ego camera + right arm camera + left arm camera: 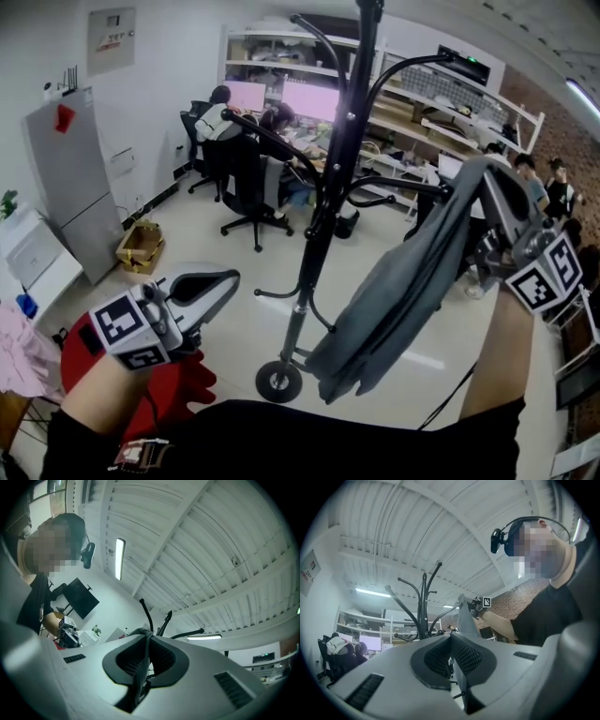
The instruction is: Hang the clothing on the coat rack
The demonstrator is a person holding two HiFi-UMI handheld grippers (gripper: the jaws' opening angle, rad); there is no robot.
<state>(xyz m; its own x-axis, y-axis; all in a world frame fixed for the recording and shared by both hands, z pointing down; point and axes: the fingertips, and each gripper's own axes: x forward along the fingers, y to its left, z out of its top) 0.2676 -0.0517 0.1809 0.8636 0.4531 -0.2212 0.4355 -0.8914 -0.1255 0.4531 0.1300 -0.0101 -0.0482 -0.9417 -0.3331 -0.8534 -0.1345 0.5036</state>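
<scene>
A black coat rack (323, 202) stands on the floor in the middle of the head view, its curved hooks spreading out near the top. A grey garment (403, 281) hangs in a long fold just right of the pole, close to a hook tip (441, 190). My right gripper (478, 171) is raised and shut on the garment's upper end. In the right gripper view the grey cloth (139, 670) is pinched between the jaws, with the hooks (149, 616) beyond. My left gripper (225, 278) is low at the left, shut and holding nothing; its view shows the rack (423, 606) and the garment (466, 618).
People sit on office chairs (246, 192) at desks with lit monitors (309, 98) behind the rack. A grey cabinet (70, 178) and a cardboard box (139, 246) stand at the left. Something red (173, 389) lies near my left arm. The rack's round base (279, 380) is near my feet.
</scene>
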